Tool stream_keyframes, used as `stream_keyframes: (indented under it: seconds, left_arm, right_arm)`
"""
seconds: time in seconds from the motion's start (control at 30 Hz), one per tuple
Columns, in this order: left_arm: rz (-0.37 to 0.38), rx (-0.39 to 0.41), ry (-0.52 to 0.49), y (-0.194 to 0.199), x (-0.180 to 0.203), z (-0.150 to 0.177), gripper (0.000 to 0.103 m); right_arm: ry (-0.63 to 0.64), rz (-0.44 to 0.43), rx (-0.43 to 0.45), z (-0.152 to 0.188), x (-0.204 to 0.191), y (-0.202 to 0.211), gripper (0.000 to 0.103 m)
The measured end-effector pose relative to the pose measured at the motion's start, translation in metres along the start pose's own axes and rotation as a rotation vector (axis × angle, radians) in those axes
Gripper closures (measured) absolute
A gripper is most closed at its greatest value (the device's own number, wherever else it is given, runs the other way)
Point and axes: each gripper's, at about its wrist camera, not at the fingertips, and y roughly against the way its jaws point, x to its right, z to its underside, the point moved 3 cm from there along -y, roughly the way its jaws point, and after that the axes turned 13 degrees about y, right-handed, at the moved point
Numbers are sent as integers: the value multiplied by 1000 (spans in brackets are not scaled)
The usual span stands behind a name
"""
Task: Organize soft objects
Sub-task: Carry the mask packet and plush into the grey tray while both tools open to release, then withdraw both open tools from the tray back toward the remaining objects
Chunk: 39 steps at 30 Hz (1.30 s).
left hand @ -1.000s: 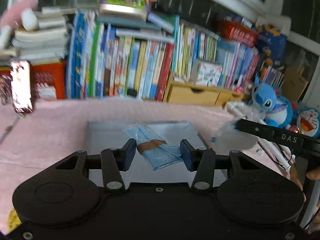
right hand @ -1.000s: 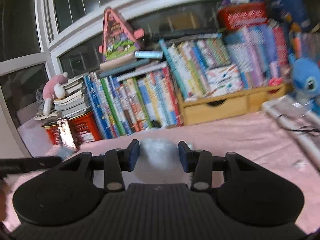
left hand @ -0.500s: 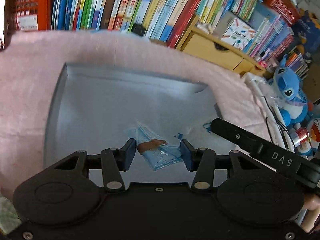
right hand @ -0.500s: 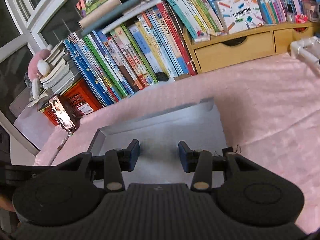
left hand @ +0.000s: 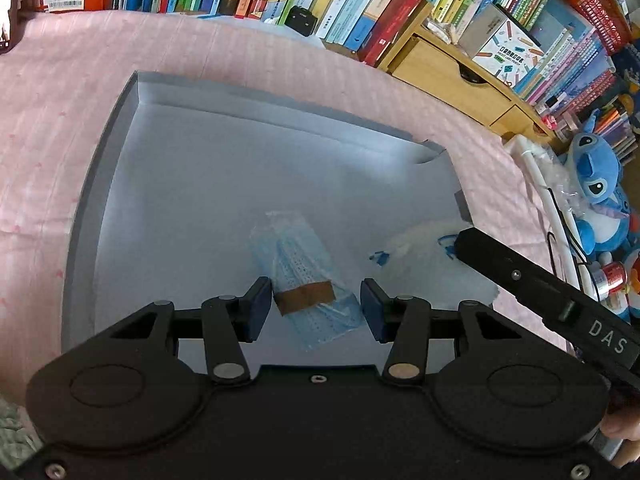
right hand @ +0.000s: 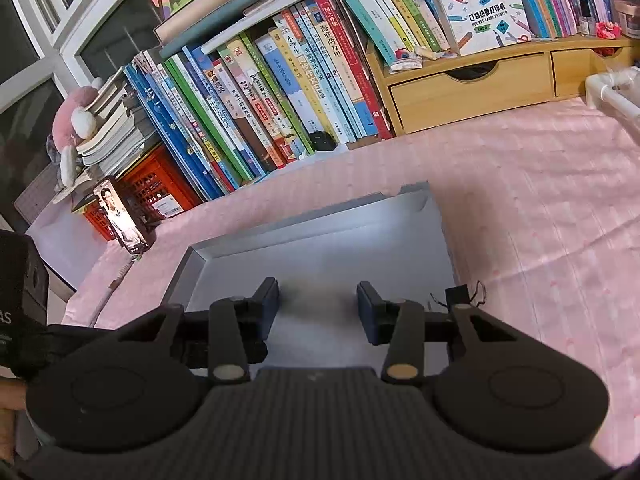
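Left wrist view: a clear packet of blue masks [left hand: 306,280] lies in the grey tray [left hand: 100,184] near its front edge, between the left gripper's [left hand: 316,307] spread jaws. A white bag [left hand: 424,256] lies by the tray's right edge. Right gripper [right hand: 318,308] gapes, holding nothing.

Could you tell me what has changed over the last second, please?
Both hand-held grippers tipped down from the bookshelf toward the grey tray. The right hand-held gripper let go of the white bag, now lying in the tray. The mask packet stays between the left hand-held gripper's open fingers.
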Motion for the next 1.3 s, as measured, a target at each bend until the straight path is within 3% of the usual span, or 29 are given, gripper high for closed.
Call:
stream_keyframes:
  seconds: [0.13,0.5,0.9,1.3]
  left_arm:
    - [-9,-6,4,-1,0,0,56]
    - [-18,57,-39,24,2,1,31]
    - [14,160,-135,72,10,20,26]
    - [94,283,-229,126,15,63,20]
  right_arm:
    - [1,-2,-2,0,0,1,53]
    - [9,-5,23,0,-1,16,35]
    - [63,13,98,-1,-9,54,29]
    - [167,11,214,19,-40,103,22]
